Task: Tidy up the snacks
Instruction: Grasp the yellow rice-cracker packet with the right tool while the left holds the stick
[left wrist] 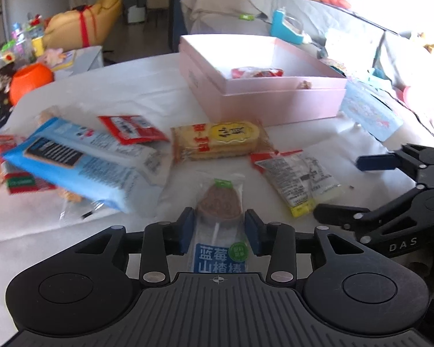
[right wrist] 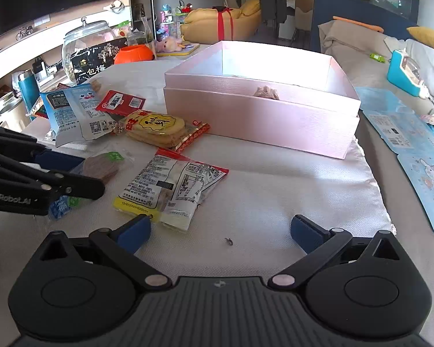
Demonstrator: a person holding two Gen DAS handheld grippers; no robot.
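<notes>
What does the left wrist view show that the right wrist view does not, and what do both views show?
Only the left wrist view: a red snack packet lying inside the pink box, and the hawthorn lollipop's blue label between the left gripper fingers.

Only the right wrist view: a glass jar, a black plum bag and a small speck on the cloth.

Both: the pink box, the rice cracker pack, the blue bag, and the open right gripper.

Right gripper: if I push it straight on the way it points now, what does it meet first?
Probably just bare white cloth. The right gripper is wide open with nothing between its fingers except a tiny dark speck. The pink box sits beyond; the white-and-yellow packet lies left of the line. Depth is uncertain.
</notes>
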